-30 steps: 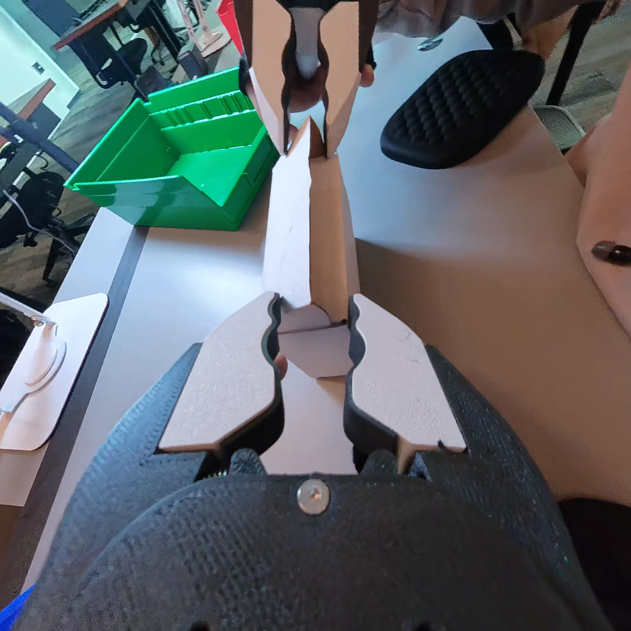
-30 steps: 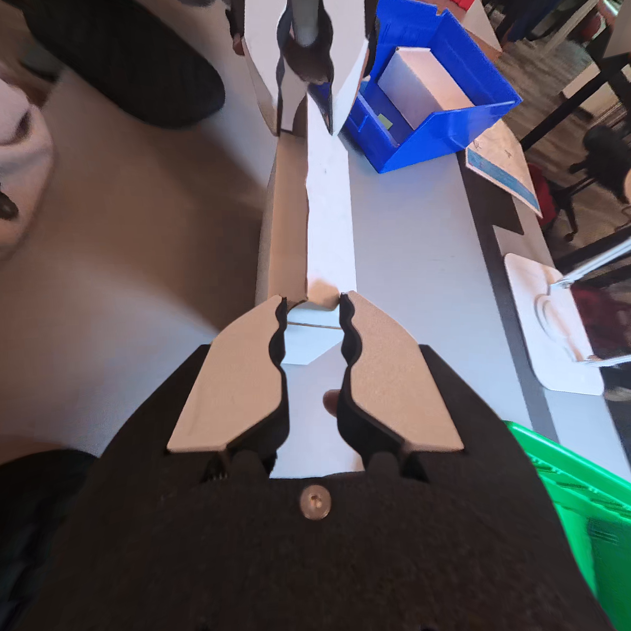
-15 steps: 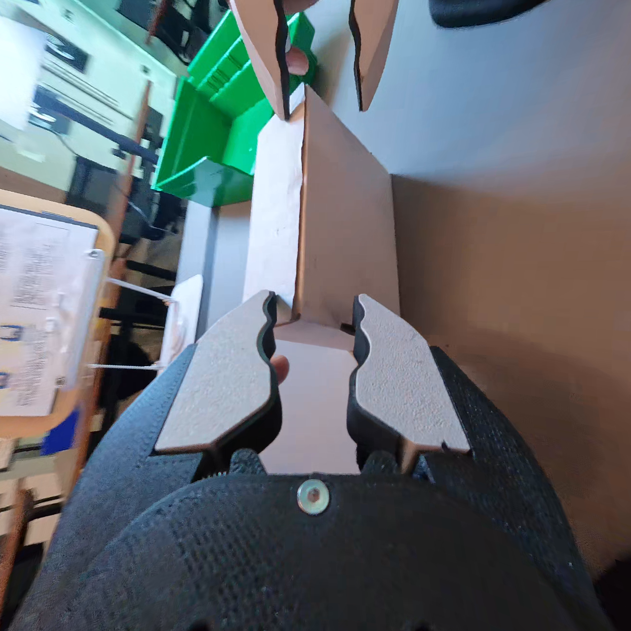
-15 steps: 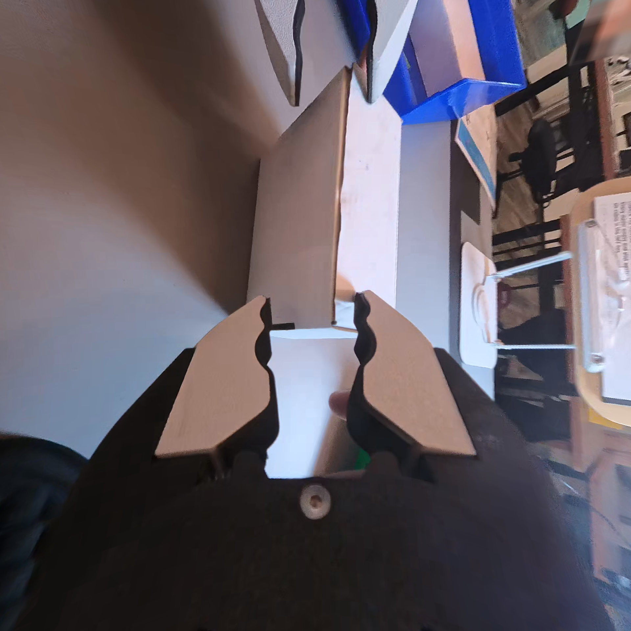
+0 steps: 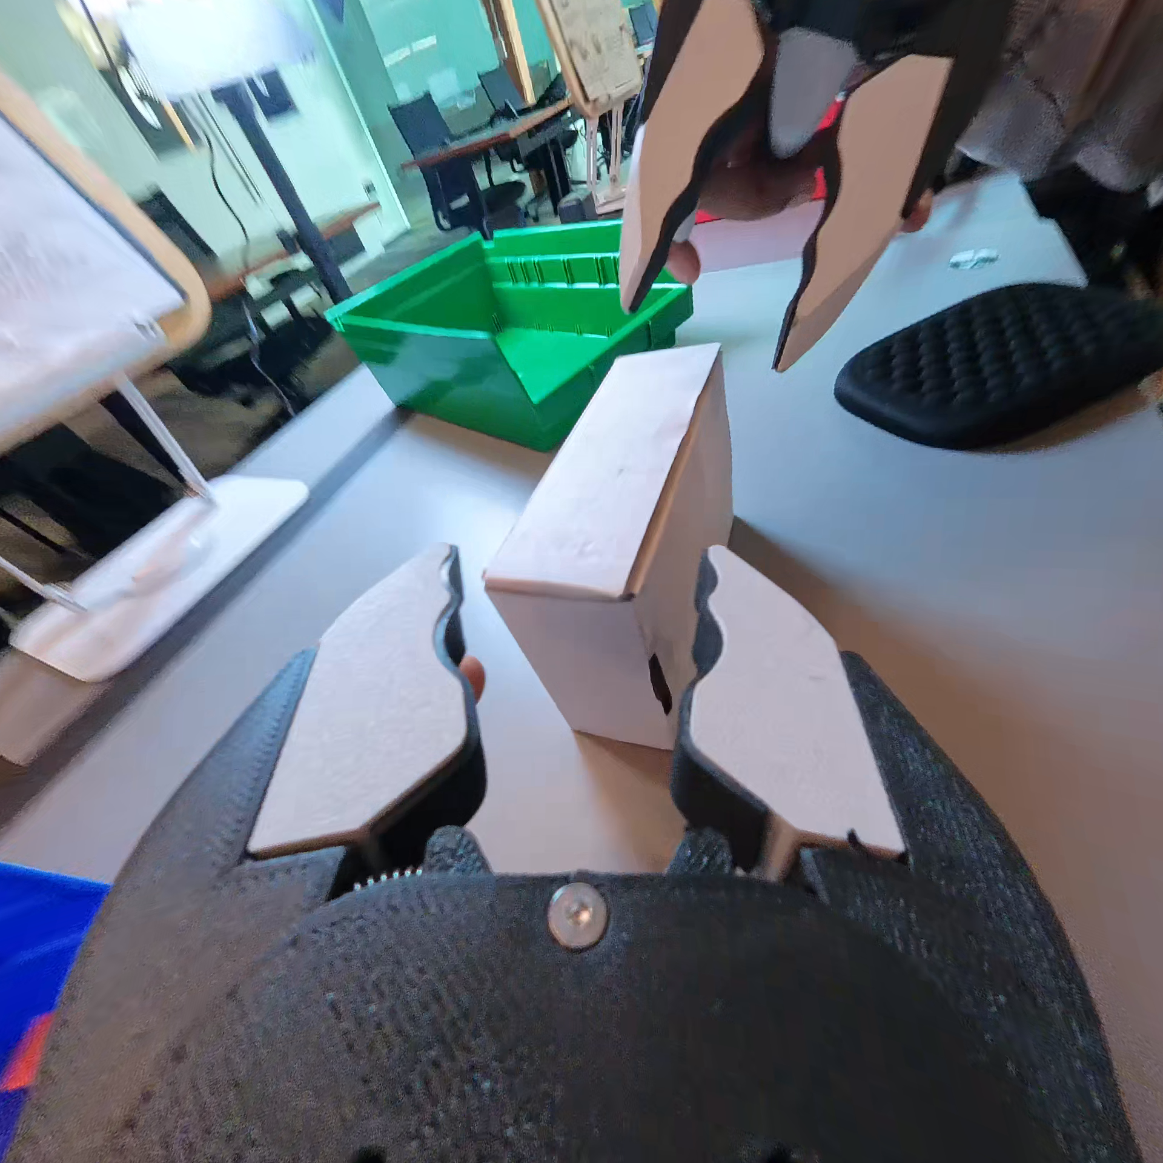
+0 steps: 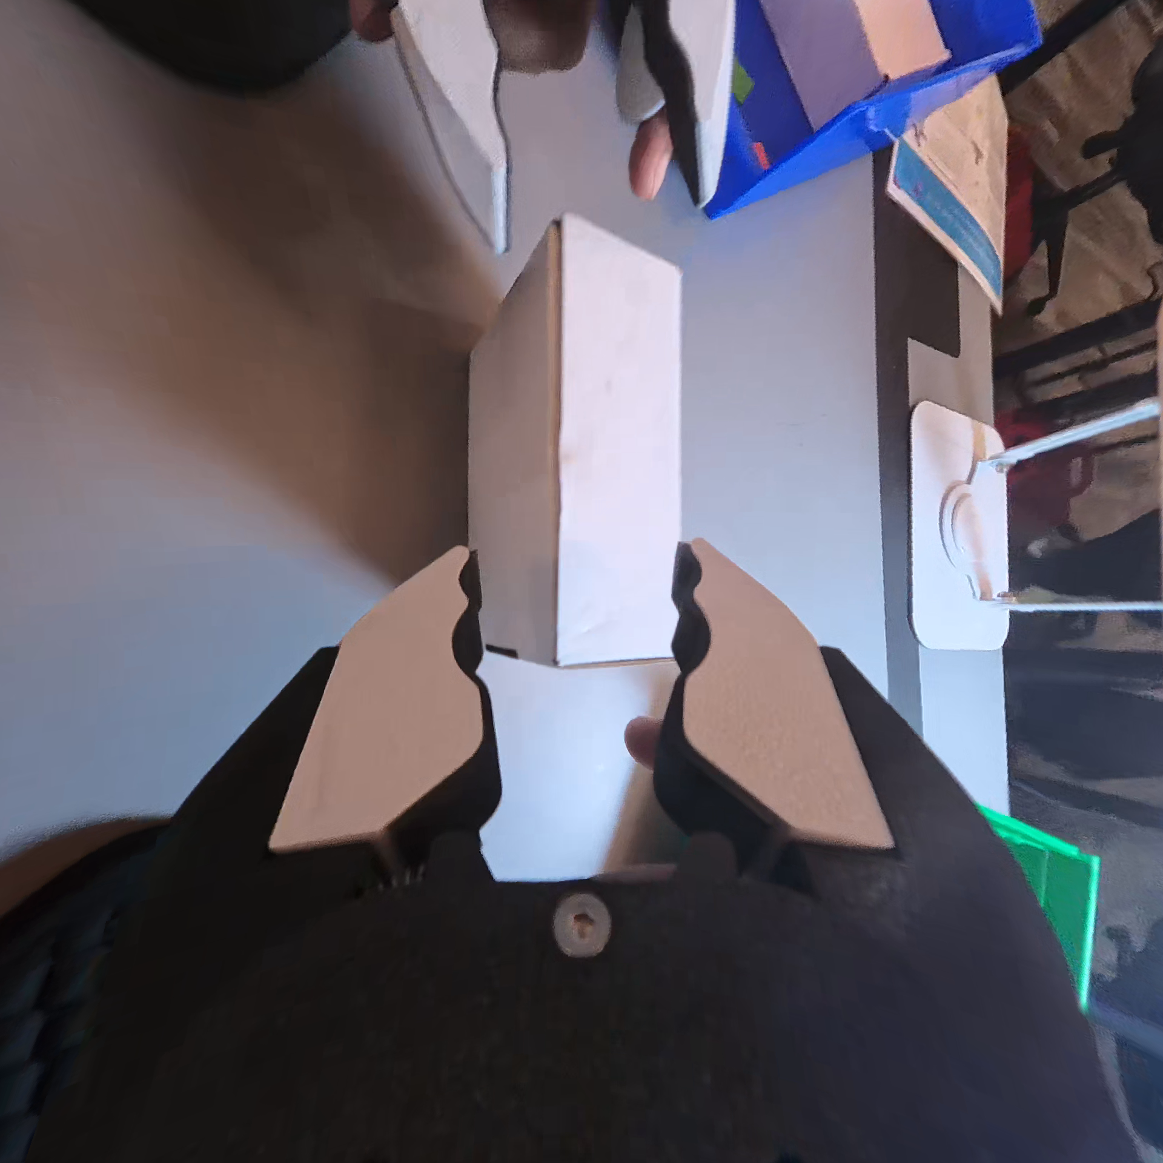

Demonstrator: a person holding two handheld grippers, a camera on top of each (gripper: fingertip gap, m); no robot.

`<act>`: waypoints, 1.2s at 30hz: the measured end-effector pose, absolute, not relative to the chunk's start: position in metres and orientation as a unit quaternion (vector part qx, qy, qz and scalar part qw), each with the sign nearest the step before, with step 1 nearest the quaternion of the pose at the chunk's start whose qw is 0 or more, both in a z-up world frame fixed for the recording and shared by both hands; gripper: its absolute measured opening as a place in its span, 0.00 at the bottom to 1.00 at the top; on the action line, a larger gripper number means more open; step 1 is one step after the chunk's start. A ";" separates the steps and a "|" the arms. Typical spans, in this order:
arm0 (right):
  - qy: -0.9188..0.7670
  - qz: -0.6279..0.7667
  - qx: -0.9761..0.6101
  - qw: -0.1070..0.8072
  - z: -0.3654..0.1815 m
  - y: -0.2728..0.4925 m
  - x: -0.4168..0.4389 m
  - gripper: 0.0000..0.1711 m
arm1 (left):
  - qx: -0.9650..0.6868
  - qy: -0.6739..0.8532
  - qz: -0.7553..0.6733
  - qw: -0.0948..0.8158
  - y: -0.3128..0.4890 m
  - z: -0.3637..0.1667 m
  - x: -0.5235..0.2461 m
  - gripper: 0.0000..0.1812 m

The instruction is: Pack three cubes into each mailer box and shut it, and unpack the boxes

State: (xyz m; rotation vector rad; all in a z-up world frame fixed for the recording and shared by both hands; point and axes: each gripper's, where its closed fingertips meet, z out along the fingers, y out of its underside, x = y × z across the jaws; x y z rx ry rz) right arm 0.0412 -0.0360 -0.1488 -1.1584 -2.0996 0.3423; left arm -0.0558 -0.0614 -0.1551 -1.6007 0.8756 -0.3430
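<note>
The left claw (image 5: 576, 620) is released, its two pale fingers spread wide with a closed white mailer box (image 5: 620, 522) standing between them; the box's near end sits in the gap, and whether its right side touches the right finger (image 5: 780, 724) cannot be told from this angle. The right claw (image 6: 576, 607) is released as well, its fingers parted on either side of the other end of the same box (image 6: 591, 453), with a narrow gap showing on the right and the left finger (image 6: 403, 692) just beside the box's shaded face. The box rests on the grey worktop (image 5: 912, 566) on a long narrow side, lid flaps shut, a small dark slot visible low on its near end in the left wrist view. In that view the right claw (image 5: 705, 340) hangs above the far end of the box, clear of it. Beyond the box stands a green bin (image 5: 478, 359), open and showing bare inner walls, and to the right lies a black textured pad (image 5: 1007, 365). In the right wrist view the left claw (image 6: 598, 220) hovers over the far end of the box, and behind it sits a blue bin (image 6: 837, 132) holding another white box (image 6: 849, 56). A white stand base (image 6: 950, 528) lies near the worktop's edge.
</note>
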 end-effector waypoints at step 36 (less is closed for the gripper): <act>-0.652 -0.401 -0.505 0.400 -0.096 0.256 0.149 0.37 | -0.687 0.253 -0.007 0.681 -0.038 -0.134 -0.119 0.33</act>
